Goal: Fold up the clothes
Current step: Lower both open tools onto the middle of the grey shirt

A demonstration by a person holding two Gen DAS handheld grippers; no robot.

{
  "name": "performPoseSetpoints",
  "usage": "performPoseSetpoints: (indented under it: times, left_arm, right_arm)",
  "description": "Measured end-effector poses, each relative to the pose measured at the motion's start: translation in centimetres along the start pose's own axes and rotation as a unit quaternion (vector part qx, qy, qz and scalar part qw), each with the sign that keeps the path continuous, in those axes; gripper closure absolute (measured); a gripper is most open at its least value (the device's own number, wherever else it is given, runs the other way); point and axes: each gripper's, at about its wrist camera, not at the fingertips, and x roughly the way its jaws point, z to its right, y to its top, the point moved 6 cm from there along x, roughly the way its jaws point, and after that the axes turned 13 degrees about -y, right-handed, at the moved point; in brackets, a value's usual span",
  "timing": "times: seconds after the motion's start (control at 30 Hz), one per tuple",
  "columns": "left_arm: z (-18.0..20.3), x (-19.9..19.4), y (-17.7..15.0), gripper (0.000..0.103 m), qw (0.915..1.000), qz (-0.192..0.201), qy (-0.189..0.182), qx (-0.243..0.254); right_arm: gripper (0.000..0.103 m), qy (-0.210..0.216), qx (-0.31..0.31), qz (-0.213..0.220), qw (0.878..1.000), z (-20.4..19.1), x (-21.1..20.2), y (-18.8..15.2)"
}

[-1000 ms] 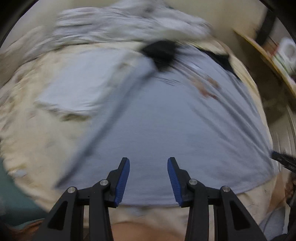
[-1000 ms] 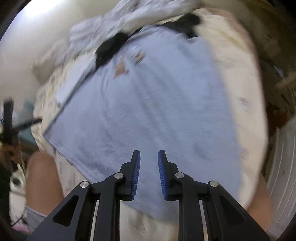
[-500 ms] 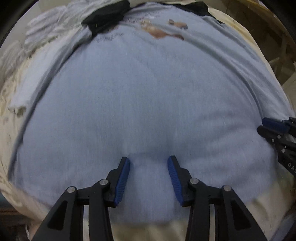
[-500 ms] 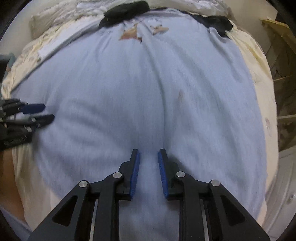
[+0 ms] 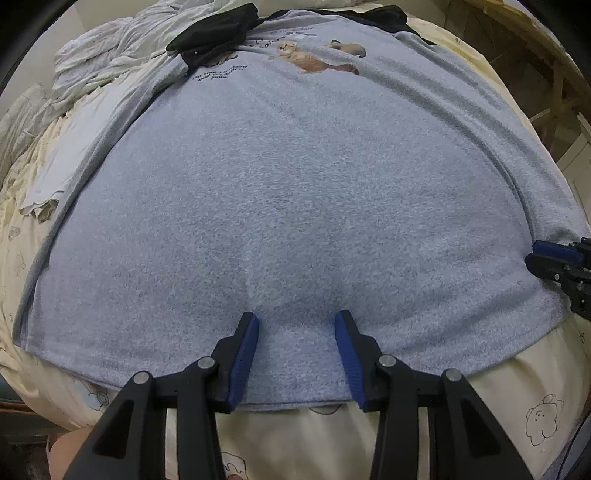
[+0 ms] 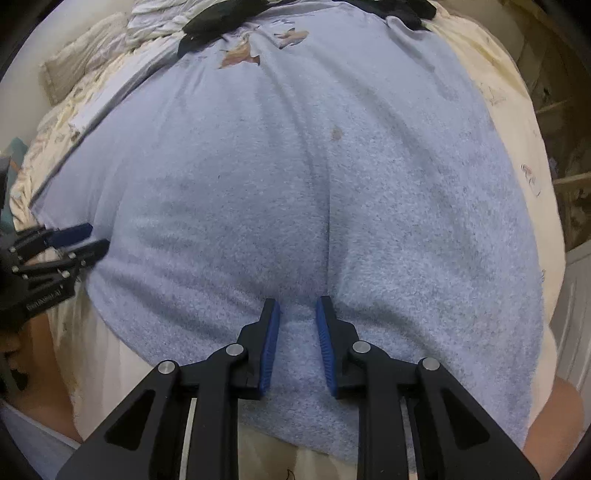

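**Grey-blue T-shirt now spread flat, both tools down at its near hem**

Grey-blue knit fills both wrist views. A second ago the views were high and blurred, swinging over the bed; now both are low and sharp. Left tool (image 5: 295, 325) sits on the T-shirt (image 5: 295, 177) just inside the near hem, fingers spread, a small ridge of cloth rising between them, not pinched. Right tool (image 6: 297, 314) is further along the same hem, fingers narrower but with a gap, cloth bunched between them, a crease running up from it. Judgement: both tools are set for a hem grab, so a fold away from the person looks close; the shirt lies front-up, unfolded.

Count, near to far: two tools; one cream printed bedsheet (image 5: 480, 398) under everything; one T-shirt; one flat white cloth (image 5: 70, 162) at its left edge; two dark garment patches (image 5: 218, 29) by the collar, possibly one item, can't tell; one crumpled pale heap (image 5: 110, 48) at the far end.
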Motion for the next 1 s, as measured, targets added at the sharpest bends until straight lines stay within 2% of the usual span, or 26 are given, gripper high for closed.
performPoseSetpoints:
  times: [0.23, 0.37, 0.43, 0.47, 0.53, 0.6, 0.67, 0.73, 0.8, 0.87, 1.0]
  left_arm:
    - [1.4, 2.1, 3.3, 0.059, 1.0000, -0.005, -0.002, 0.000]
    - [1.9, 2.7, 5.0, 0.059, 0.9997, -0.022, -0.005, -0.001]
    - [2.3, 2.3, 6.3, 0.060, 0.9995, -0.029, -0.014, 0.006]
    - [2.6, 1.8, 7.4, 0.060, 0.9996, -0.012, -0.022, 0.012]
    - [3.0, 0.6, 10.0, 0.060, 0.9981, 0.041, -0.039, 0.024]
    - [2.7, 1.2, 12.4, 0.060, 0.9963, 0.065, -0.050, 0.027]
    - [1.1, 2.9, 13.6, 0.060, 0.9972, 0.051, -0.053, 0.015]
    - [-0.9, 3.8, 13.4, 0.060, 0.9978, 0.021, -0.063, 0.001]
    - [-1.0, 4.9, 13.8, 0.059, 0.9982, -0.008, -0.057, 0.015]
    - [-0.2, 5.4, 14.4, 0.059, 0.9965, -0.034, -0.041, 0.064]
    - [-0.3, 6.2, 15.7, 0.059, 0.9951, -0.054, -0.059, 0.058]
  right_arm:
    - [0.078, -0.029, -0.033, -0.025, 0.999, -0.4, -0.2, 0.6]
    - [0.078, -0.018, -0.053, -0.049, 0.997, -0.1, -0.6, 1.4]
    - [0.078, 0.001, -0.066, -0.042, 0.997, 0.1, -1.8, 2.9]
    - [0.078, 0.011, -0.071, -0.034, 0.997, 0.2, -2.5, 3.7]
    - [0.078, 0.037, -0.066, 0.019, 0.997, 0.4, -4.2, 6.5]
    - [0.078, 0.035, -0.059, 0.041, 0.997, 0.7, -3.9, 9.5]
    - [0.078, 0.027, -0.056, 0.044, 0.997, 0.9, -1.8, 12.2]
    - [0.078, 0.006, -0.070, 0.022, 0.997, 0.3, 0.8, 13.3]
    - [0.077, -0.013, -0.083, 0.001, 0.996, -0.3, 3.1, 14.3]
    - [0.076, -0.013, -0.081, -0.005, 0.997, -0.3, 3.6, 14.3]
    - [0.076, -0.026, -0.093, -0.012, 0.995, -0.4, 3.5, 14.2]
